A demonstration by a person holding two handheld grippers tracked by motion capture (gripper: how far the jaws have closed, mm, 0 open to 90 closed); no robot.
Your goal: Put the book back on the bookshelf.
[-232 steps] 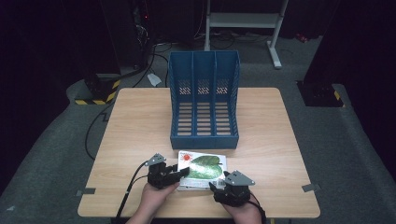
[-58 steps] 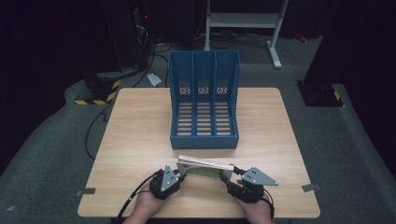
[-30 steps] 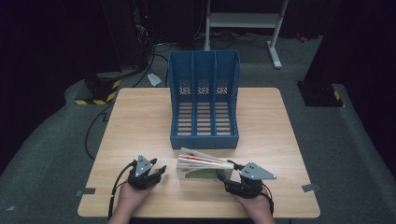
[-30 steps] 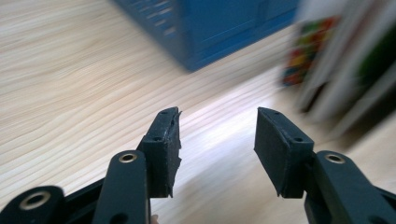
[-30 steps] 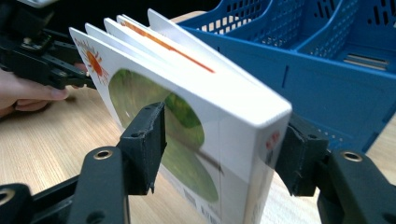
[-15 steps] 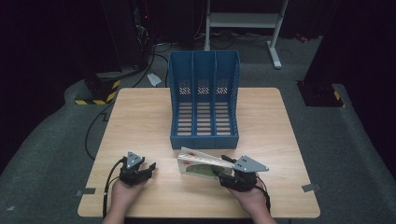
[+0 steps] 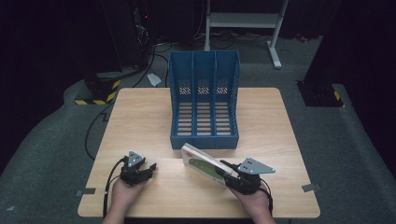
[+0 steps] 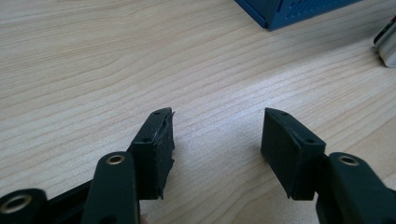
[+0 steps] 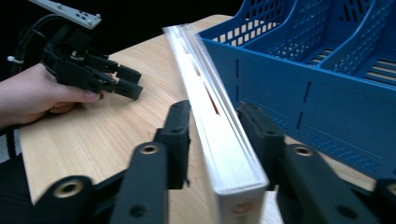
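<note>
A thin white book with a green cover [image 7: 201, 161] stands tilted on its edge in front of the blue three-slot file rack [image 7: 204, 100]. My right gripper [image 7: 224, 170] is shut on the book's near end; its jaws have just been closing, and in the right gripper view both pads press on the book [image 9: 219, 135]. My left gripper [image 7: 150, 169] rests low over the table at the front left, apart from the book. Its jaws [image 8: 217, 135] have just been opening and stand open with only bare wood between them.
The wooden table [image 7: 140, 116] has open room left of the rack and between the two hands. The rack's front wall [image 9: 327, 84] is just beyond the book. Dark floor, cables and a shelf frame lie behind the table.
The left hand has let go of the book and drawn away to the left. The book now stands steeper on its edge, held by the right gripper alone.
</note>
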